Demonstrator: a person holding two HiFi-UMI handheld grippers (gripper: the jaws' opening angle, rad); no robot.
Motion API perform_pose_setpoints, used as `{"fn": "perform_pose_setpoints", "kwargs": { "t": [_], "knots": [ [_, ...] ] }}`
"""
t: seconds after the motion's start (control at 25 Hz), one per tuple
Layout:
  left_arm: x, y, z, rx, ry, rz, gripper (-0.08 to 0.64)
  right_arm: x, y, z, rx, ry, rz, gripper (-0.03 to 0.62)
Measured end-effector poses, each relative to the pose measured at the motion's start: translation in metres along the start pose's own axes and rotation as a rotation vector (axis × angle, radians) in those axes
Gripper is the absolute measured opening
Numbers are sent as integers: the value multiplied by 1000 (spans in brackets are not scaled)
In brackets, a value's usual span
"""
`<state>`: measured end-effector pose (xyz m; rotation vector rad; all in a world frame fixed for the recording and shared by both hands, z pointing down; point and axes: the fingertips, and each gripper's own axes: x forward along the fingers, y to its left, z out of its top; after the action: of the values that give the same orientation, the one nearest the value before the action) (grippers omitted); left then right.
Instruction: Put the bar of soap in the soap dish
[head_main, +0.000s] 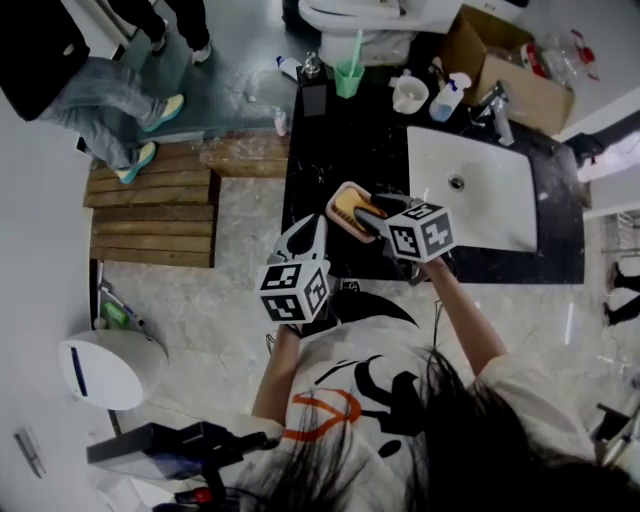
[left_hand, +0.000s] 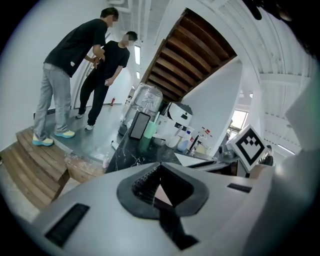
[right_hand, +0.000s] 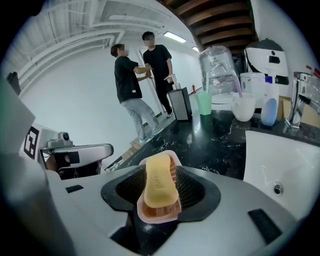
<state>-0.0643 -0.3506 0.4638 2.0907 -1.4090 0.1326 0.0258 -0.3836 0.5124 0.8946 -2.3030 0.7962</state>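
The bar of soap (right_hand: 159, 181) lies loose in the soap dish (right_hand: 158, 214), so any tilt could slide it off onto the black counter (right_hand: 220, 140) or into the sink (right_hand: 280, 165) at right. The right gripper (right_hand: 160, 189) clamps the dish roughly level above the counter's near edge. The left gripper (left_hand: 159, 187) hangs nearer the person, jaws closed on nothing

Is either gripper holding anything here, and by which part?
Right gripper clamps the soap dish by its two long sides, soap lying in it. Left gripper is shut, empty.
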Motion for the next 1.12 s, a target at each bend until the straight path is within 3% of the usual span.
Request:
{"fn": "perform_pose_setpoints", "kwargs": {
  "t": [0.36,0.6,1.12],
  "knots": [
    [1,5,3,1,6,-1,3,2,2,0,13,0,-5,190],
    [-2,5,2,8,10,-10,2,-4,6,7,22,-44,-23,126],
    [-18,1,-2,49,17,-59,3,-22,27,3,148,-165,-43,115]
  ]
}}
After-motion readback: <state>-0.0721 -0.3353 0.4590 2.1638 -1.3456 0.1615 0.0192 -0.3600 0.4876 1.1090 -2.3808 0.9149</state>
